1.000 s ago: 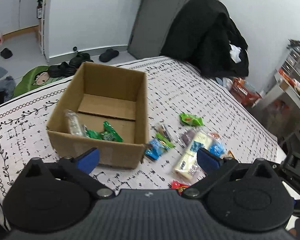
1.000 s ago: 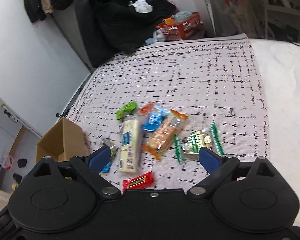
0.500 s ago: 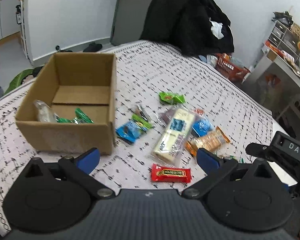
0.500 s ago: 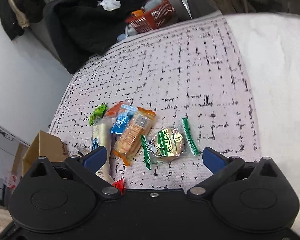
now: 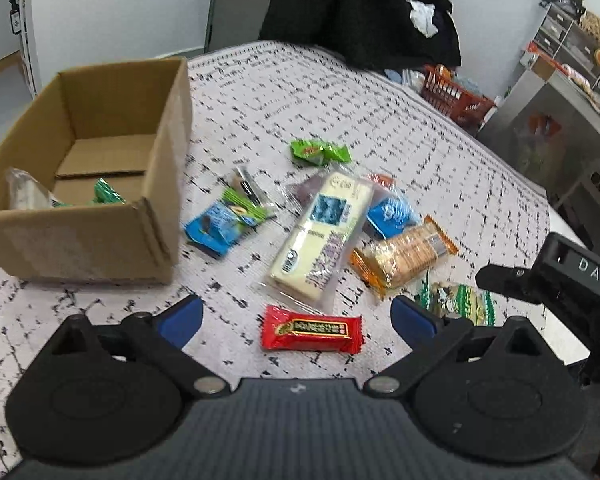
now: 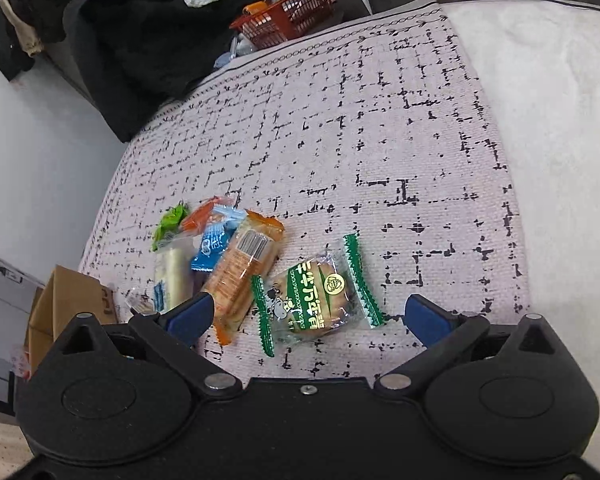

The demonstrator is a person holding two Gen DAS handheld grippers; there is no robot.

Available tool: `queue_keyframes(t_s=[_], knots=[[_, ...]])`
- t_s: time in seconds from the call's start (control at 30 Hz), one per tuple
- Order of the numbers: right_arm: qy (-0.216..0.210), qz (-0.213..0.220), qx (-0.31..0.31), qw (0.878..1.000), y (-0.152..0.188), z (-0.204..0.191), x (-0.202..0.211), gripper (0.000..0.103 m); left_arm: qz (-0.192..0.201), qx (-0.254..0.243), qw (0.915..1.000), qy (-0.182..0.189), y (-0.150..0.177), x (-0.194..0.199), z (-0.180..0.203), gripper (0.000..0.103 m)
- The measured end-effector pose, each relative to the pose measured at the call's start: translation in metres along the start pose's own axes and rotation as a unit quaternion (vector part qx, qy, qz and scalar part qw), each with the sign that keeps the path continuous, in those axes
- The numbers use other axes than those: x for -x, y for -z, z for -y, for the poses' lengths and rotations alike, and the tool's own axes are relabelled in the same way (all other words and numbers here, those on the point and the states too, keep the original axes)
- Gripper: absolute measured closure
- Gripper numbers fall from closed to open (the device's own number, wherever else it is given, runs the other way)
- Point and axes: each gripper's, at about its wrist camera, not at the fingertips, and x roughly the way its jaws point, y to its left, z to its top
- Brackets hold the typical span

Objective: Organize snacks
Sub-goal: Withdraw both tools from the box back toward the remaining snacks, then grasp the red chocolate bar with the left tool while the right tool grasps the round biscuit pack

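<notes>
Ahead of me, white walls [image 5: 112,4] meet a grey door [image 5: 236,0] draped with a black coat [image 5: 360,12]. An orange basket [image 6: 288,16] sits on the floor; grey drawers [image 5: 560,36] stand at my right.

I read "DAS" in pale letters on my right gripper [image 5: 572,276]. The print on the snack wrappers is too blurred for me to read.

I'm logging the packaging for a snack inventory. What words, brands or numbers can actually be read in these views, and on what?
"DAS": white letters on the black right gripper, seen from the left wrist.
Green-edged cake wrapper: Korean-looking white lettering, too distorted to read.
Red bar: yellow print, blurred.
Long cream pack: dark print, blurred.
Cracker pack: barcode, digits too small.
Cardboard box: nothing readable.
</notes>
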Motion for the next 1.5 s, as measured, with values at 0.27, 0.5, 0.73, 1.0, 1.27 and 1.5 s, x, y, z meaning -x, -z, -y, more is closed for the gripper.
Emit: queue_keyframes(t_s=[0.27, 0.5, 0.73, 1.0, 1.27, 1.5], knots=[[0.017, -0.011, 0.036, 0.999, -0.003, -0.004, -0.018, 0.0, -0.041, 0.007, 0.9991, -0.007, 0.007, -0.031, 0.01, 0.004], [0.042, -0.017, 0.069, 0.997, -0.001, -0.01, -0.033, 0.001, -0.055, 0.013, 0.9983, -0.017, 0.008, -0.048, 0.011, 0.008], [0.062, -0.026, 0.116, 0.991, 0.003, -0.023, -0.042, 0.001, -0.054, 0.009, 0.9981, -0.028, 0.01, -0.052, 0.013, 0.016], [0.08, -0.016, 0.15, 0.985, 0.008, -0.032, -0.038, 0.042, -0.044, -0.011, 0.9985, -0.031, 0.01, -0.045, 0.013, 0.049], [0.057, -0.017, 0.141, 0.988, 0.006, -0.036, -0.023, 0.053, -0.039, 0.008, 0.999, -0.021, 0.006, -0.033, 0.005, 0.055], [0.044, -0.004, 0.146, 0.988, 0.005, -0.047, -0.001, 0.053, -0.021, 0.015, 0.9997, 0.001, -0.004, -0.012, 0.002, 0.055]])
